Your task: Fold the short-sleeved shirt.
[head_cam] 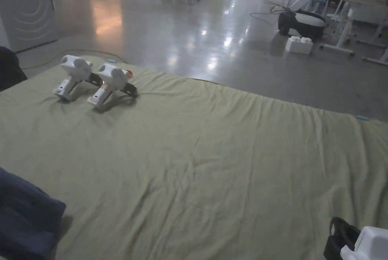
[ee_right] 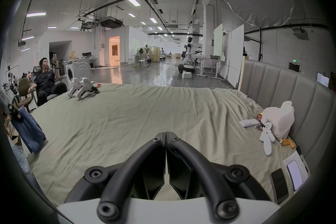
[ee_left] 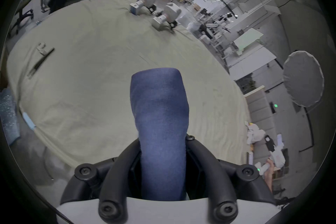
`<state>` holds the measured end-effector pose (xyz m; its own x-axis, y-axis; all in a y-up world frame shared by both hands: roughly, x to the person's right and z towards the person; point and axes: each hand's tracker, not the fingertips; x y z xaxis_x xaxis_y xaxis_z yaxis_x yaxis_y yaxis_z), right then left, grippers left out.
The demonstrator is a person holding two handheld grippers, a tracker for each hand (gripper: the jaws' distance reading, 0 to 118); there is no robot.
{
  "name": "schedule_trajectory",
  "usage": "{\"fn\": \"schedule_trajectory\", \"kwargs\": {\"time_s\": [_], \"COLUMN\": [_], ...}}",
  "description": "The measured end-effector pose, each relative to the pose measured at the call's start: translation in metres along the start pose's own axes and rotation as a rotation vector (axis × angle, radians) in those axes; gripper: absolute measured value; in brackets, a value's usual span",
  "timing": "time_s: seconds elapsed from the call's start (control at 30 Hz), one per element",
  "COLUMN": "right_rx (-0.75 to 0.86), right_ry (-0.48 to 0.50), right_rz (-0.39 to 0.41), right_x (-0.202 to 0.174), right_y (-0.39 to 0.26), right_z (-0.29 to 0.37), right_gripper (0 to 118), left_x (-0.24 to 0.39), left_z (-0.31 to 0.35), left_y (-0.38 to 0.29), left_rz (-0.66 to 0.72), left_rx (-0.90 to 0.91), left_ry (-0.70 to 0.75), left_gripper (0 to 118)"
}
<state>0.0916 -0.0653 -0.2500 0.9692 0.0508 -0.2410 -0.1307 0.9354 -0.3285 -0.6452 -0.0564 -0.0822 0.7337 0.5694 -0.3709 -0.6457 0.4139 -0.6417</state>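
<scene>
Step in hand, as I read it: get the dark blue shirt (ee_left: 160,129) out onto the green sheet (head_cam: 212,151) and spread flat before any fold. To do it well, carry the cloth forward of the left gripper (ee_left: 161,164) to the bare middle of the sheet, well short of the two spare grippers (head_cam: 94,81) parked at the far edge, then take a second corner with the free hand and pull it taut so it lands without bunching. Left gripper: clamped on the shirt, the cloth running up between both jaws and out past the tips in a rolled wad, so the grip looks deep rather than on an edge; I'd regrip nearer a hem or shoulder. The rest of the shirt hangs below it, off the near-left side of the bed. Right gripper (ee_right: 165,134): jaws fully closed, tips touching each other, nothing between them, hovering above the sheet without contact, shirt well off to its left.
</scene>
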Motion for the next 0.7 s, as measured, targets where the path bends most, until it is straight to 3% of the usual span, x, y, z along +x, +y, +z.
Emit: {"fn": "schedule_trajectory", "kwargs": {"time_s": [0.2, 0.27, 0.33, 0.4, 0.7], "right_rx": [-0.047, -0.055, -0.062, -0.068, -0.059], "right_ry": [-0.010, -0.006, 0.000, 0.003, 0.014], "right_rz": [-0.023, -0.025, -0.028, -0.027, -0.029], "right_x": [0.005, 0.004, 0.002, 0.002, 0.003], "right_y": [-0.011, -0.015, -0.018, -0.019, -0.017], "right_z": [0.003, 0.004, 0.003, 0.002, 0.000], "right_gripper": [0, 0, 0, 0, 0], "left_x": [-0.005, -0.010, -0.008, -0.008, 0.050], "left_z": [-0.031, -0.038, -0.041, -0.040, -0.022], "left_y": [0.013, 0.014, 0.012, 0.012, -0.005], "left_rz": [-0.057, -0.068, -0.084, -0.097, -0.265], "left_rx": [-0.019, -0.017, 0.011, 0.046, 0.191], "left_ry": [0.155, 0.224, 0.297, 0.363, 0.592], "left_gripper": [25, 41, 76, 90, 90]}}
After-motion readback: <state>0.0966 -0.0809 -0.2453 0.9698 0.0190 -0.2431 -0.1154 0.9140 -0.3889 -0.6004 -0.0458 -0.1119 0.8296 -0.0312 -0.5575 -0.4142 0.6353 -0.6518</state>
